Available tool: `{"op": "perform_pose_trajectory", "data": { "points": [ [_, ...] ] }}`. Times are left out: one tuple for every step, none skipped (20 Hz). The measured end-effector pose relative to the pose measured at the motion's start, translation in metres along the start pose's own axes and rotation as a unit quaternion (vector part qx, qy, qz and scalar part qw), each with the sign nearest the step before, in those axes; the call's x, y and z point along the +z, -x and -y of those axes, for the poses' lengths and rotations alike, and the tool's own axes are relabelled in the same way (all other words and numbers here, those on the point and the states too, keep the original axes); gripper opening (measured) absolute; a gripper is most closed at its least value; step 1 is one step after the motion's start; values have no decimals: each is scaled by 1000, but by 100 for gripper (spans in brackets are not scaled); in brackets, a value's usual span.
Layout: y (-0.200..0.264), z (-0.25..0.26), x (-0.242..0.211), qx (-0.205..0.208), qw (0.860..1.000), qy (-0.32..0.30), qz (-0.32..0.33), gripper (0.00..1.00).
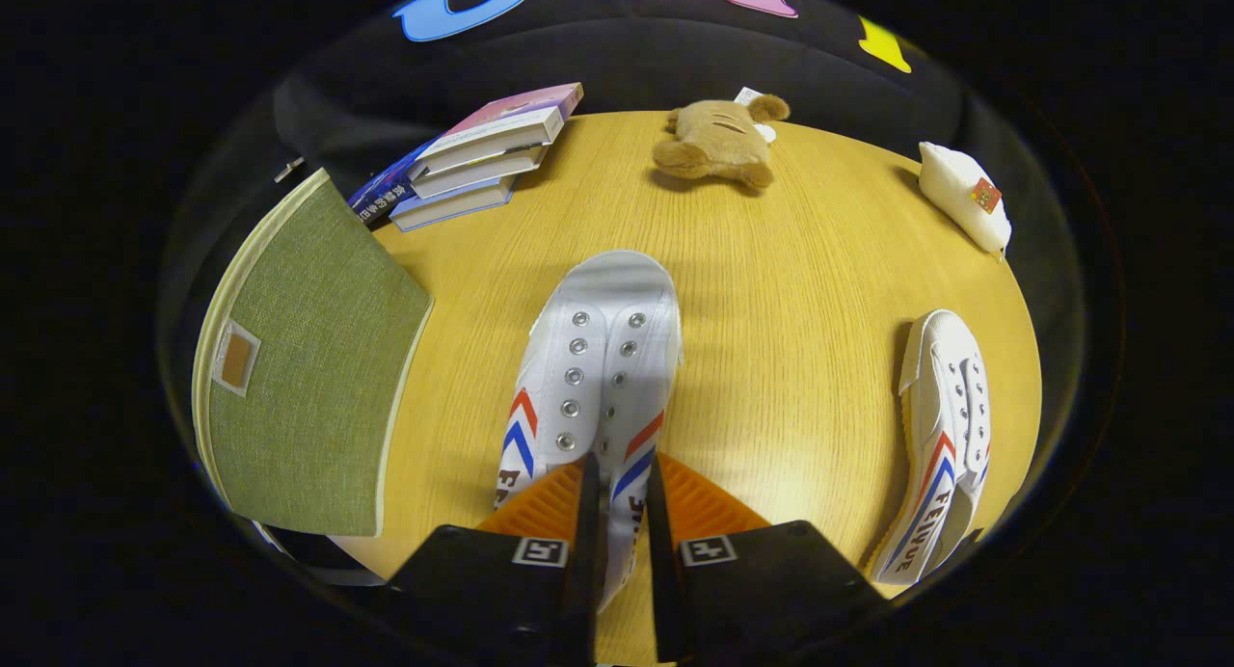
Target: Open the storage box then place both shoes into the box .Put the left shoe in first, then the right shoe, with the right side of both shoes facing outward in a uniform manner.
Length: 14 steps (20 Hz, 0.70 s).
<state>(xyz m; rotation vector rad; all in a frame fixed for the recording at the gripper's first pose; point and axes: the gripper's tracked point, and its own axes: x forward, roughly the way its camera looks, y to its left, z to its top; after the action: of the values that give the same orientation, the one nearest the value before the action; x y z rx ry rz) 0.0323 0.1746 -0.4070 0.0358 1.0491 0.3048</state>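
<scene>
The gripper (617, 474) sits low over a round wooden table (791, 291), its two fingers drawn close together and pinching the right-hand side wall of a white shoe (598, 359) near its heel opening. One finger is inside the shoe, the other against the outer side, so the canvas with the red and blue stripes is clamped between them. The shoe points away from the fingers, toe forward, sole down on the table.

To the left of that shoe, near the fingers, lies the green storage box (308, 359); its fabric lid is closed, with a small tan patch on top. It hangs partly over the table's edge.

To the right, well apart from the held shoe, the second shoe (940, 436) rests close to the table's rim, toe also pointing away, its striped side showing.

Beyond the box, a stack of books (472, 156) sits at the far left edge. Beyond the held shoe's toe, a brown plush toy (718, 146) lies at the far edge, with bare wood between. Far right, a small white pouch (964, 200) rests at the rim.
</scene>
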Motion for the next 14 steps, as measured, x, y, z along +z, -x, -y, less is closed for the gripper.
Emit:
{"op": "perform_pose_trajectory", "data": {
  "points": [
    [-2, 0, -1, 5, 1000, -17, 3, 16],
    [-2, 2, 1, 12, 999, -38, 7, 12],
    [1, 4, 1, 18, 998, -58, 5, 8],
    [2, 2, 2, 23, 996, -83, 10, 8],
    [3, -1, 3, 27, 995, -93, 10, 5],
    [6, -3, 6, 30, 995, -96, 13, 5],
    [11, -8, 8, 32, 995, -94, 16, 5],
    [17, -11, 10, 33, 995, -90, 17, 5],
    [24, -16, 13, 39, 995, -89, 23, 5],
    [34, -21, 18, 46, 995, -87, 30, 5],
    [45, -26, 24, 51, 994, -86, 38, 5],
    [56, -29, 30, 55, 994, -86, 43, 5],
    [69, -34, 36, 58, 993, -88, 47, 5],
    [83, -38, 43, 63, 992, -92, 52, 5]
  ]
}}
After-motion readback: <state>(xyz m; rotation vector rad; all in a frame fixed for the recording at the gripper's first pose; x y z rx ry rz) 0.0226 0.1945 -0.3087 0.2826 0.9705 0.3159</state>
